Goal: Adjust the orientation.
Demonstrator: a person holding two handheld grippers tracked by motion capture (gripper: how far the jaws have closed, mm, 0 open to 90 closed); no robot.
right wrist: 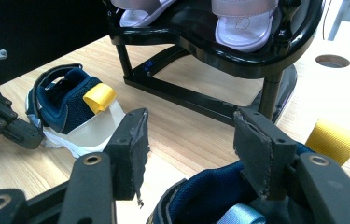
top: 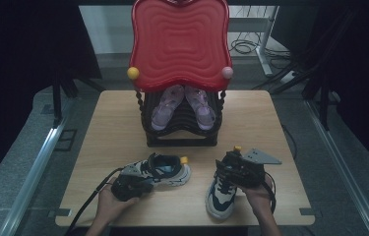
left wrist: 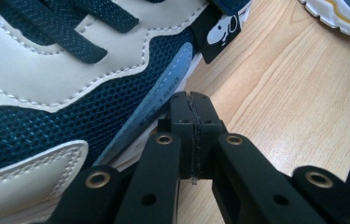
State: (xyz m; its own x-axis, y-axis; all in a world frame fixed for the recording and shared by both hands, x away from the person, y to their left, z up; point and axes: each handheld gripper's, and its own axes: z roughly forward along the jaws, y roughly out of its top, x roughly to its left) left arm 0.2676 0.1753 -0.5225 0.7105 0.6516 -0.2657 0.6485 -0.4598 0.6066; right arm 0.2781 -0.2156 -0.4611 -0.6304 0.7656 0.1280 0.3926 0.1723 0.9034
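High view: two navy-and-white sneakers lie on the desk (top: 123,123) in front of a black shoe rack (top: 182,132) that already carries a pink pair (top: 184,105) under a red tray (top: 179,44). The left shoe (top: 165,169) lies on its side near the left claw (top: 140,184); the right shoe (top: 224,191) points toward the person, with the right claw (top: 233,169) over its heel. My guess is that both are being readied for the rack, one per hand.

Left gripper view gives what the overhead camera cannot: the left claw's jaws are pressed fully together, with nothing between them, their tips just beside the shoe's mesh side and sole edge. So that shoe is not held; it rests on the desk on its own.

Right gripper view shows the jaws standing apart, straddling the collar of the right shoe, one pad outside and the other over the opening, neither pressing yet as far as I can tell. A yellow heel tab (right wrist: 333,137) sits beside them, likely the intended place to grab. It also shows the rack's low front bar, which the shoe would have to clear.
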